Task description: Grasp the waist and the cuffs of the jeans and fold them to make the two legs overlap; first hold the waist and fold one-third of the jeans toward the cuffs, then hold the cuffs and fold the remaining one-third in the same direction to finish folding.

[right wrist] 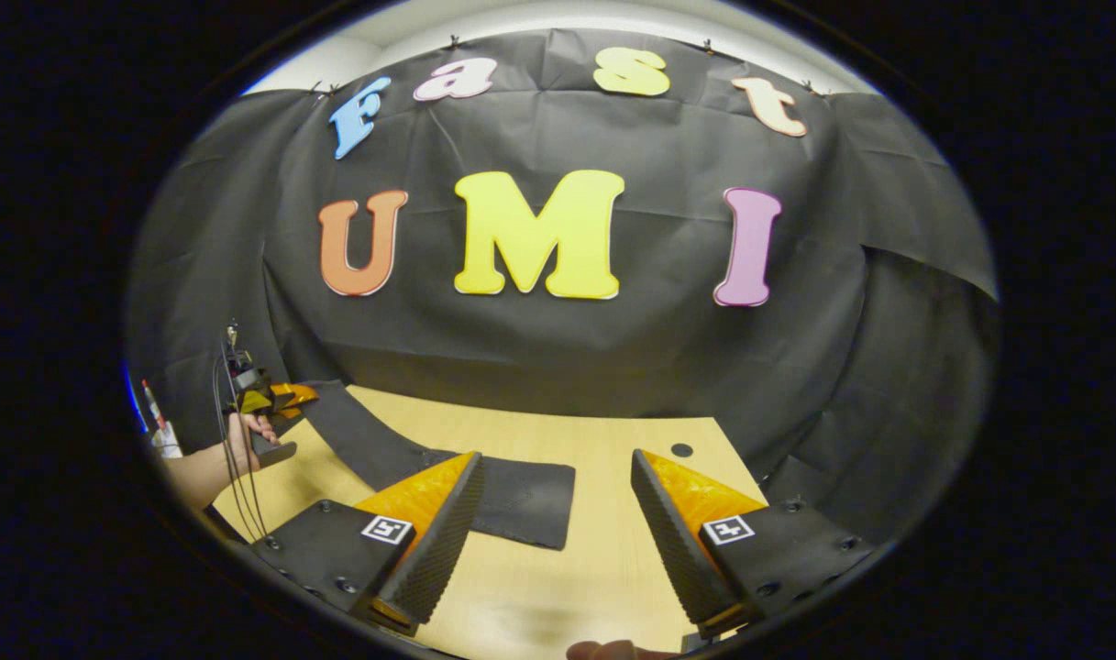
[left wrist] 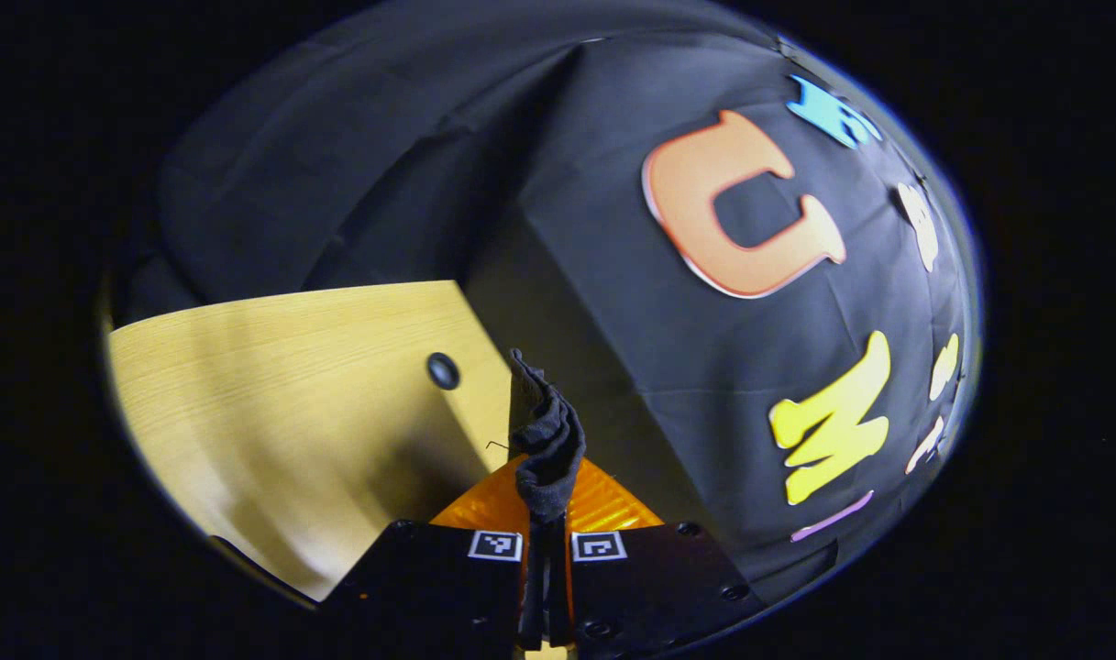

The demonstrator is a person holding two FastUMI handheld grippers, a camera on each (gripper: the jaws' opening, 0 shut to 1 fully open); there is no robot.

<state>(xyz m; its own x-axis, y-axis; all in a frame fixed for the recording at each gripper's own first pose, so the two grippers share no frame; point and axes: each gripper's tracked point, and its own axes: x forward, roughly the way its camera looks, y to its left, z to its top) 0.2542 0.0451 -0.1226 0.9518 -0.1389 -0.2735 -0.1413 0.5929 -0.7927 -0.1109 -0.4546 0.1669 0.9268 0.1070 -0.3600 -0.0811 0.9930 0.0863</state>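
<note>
Count: one pair of jeans (right wrist: 484, 481), one counter (right wrist: 603, 550), two claws — left claw (right wrist: 278, 396), right claw (right wrist: 558, 541).

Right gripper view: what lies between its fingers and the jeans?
Only bare wooden table. The right gripper is open, and the jeans lie flat just beyond.

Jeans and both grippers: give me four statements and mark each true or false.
1. The left gripper is shut on a bunch of the jeans. True.
2. The right gripper is clamped on the jeans. False: its fingers stand wide apart, holding nothing.
3. In the right gripper view, one end of the jeans lies flat on the table while the other end is lifted by the left gripper. True.
4. The jeans lie in a heap on the floor. False: they are on the table.
</note>
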